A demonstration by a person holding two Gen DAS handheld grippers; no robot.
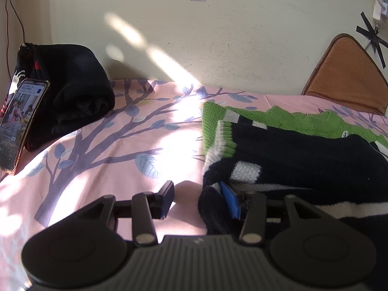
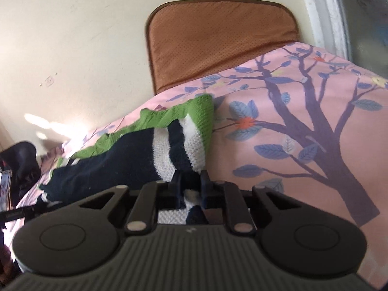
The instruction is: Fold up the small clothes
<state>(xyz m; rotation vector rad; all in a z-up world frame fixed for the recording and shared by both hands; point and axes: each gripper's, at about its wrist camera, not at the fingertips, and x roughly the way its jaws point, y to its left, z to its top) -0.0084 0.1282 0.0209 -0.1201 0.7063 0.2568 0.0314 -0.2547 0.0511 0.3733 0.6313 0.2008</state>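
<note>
Bed sheet (image 1: 135,150), pink with a purple tree print, covers the whole work surface; a sun patch falls across its middle. Brown cushion (image 2: 218,38) leans on the wall at the far end.

Sweater (image 1: 303,155), knitted black with white stripes and green trim, lies partly folded on the sheet, to the right in my left view, centre-left in my right view (image 2: 135,155).

Black bundle of clothing (image 1: 72,89) sits far left against the wall, well apart from the sweater. Phone (image 1: 19,121), screen lit, is propped against it.

Left gripper (image 1: 198,200): jaws wide apart. Its right finger with the blue pad (image 1: 230,201) is tucked in at the sweater's edge; the left finger is over bare sheet.

Right gripper (image 2: 191,186): jaws nearly closed, pinching a striped fold of the sweater.
</note>
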